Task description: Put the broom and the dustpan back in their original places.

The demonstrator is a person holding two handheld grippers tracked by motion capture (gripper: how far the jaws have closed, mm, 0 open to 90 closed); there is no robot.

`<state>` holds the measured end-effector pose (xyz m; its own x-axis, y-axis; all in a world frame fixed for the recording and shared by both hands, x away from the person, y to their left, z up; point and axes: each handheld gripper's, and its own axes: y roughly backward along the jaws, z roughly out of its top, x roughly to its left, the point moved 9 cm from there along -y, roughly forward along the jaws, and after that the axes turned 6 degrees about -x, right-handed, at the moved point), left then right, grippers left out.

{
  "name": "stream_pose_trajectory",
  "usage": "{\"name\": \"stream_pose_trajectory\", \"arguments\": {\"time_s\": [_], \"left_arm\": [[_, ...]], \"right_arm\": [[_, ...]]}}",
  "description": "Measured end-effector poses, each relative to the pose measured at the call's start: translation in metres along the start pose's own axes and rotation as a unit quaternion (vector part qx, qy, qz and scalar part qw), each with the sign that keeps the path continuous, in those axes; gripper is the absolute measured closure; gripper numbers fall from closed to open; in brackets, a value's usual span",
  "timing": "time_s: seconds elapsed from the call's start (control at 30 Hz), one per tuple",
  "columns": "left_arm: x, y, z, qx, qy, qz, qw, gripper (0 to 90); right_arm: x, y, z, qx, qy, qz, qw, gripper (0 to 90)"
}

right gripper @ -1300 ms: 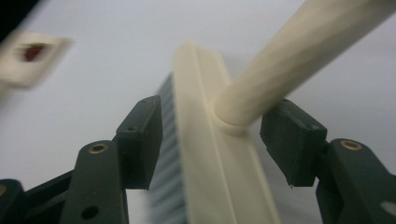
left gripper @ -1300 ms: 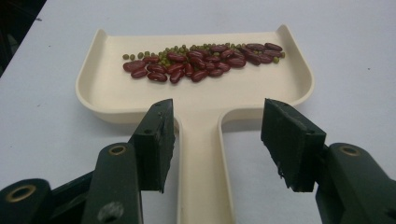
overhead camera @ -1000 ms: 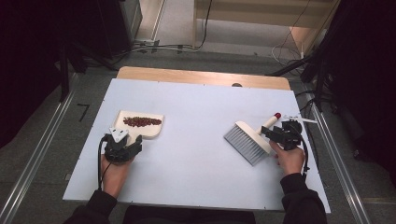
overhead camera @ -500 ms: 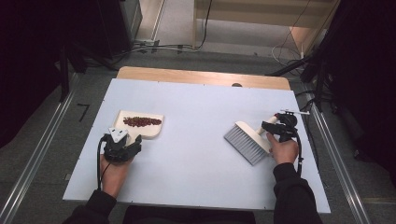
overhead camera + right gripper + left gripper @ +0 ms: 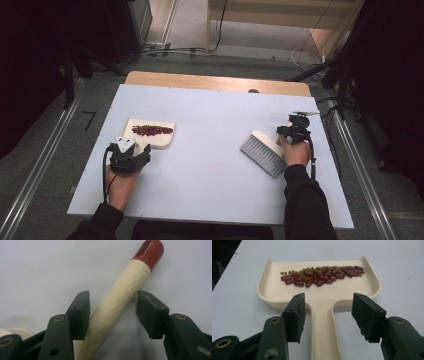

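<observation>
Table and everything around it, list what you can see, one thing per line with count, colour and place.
Table: one, pale blue top, centre.
Dustpan: one, cream, table's left, handle between the left jaws.
Beans: many, dark red with small green ones, in the dustpan.
Brush: one, cream handle, red tip, grey bristles, table's right.
Left gripper: one, black, open astride the dustpan handle.
Right gripper: one, black, jaws just closing, astride the brush handle, right pad clear.

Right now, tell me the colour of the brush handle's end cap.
Red end cap on a cream brush handle, clearest in the right gripper view.
</observation>
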<state>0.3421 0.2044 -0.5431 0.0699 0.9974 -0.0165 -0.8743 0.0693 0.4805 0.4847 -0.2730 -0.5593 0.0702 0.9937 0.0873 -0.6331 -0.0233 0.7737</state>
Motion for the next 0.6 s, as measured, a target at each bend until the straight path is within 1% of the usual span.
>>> {"name": "stream_pose_trajectory", "arguments": {"time_s": [0.1, 0.23, 0.27, 0.37, 0.6], "left_arm": [[0.001, 0.0, 0.0, 0.001, 0.0, 0.001, 1.0, 45.6], [0.001, 0.001, 0.0, 0.0, 0.0, 0.0, 1.0, 45.6], [0.001, 0.001, 0.0, -0.001, 0.0, 0.001, 1.0, 45.7], [0.001, 0.001, 0.0, 0.0, 0.0, -0.001, 1.0, 45.6], [0.002, 0.001, 0.0, -0.001, 0.001, 0.002, 1.0, 45.7]], "right_arm": [[0.001, 0.0, 0.0, 0.004, 0.006, 0.005, 1.0, 47.2], [-0.003, 0.001, 0.002, 0.005, 0.028, -0.002, 0.9996, 55.2], [-0.004, 0.002, 0.001, 0.007, 0.028, -0.001, 0.9996, 56.3], [-0.009, 0.003, 0.001, 0.009, 0.034, 0.001, 0.9994, 58.0], [-0.013, 0.006, -0.002, 0.014, 0.065, 0.017, 0.9976, 60.6]]}}
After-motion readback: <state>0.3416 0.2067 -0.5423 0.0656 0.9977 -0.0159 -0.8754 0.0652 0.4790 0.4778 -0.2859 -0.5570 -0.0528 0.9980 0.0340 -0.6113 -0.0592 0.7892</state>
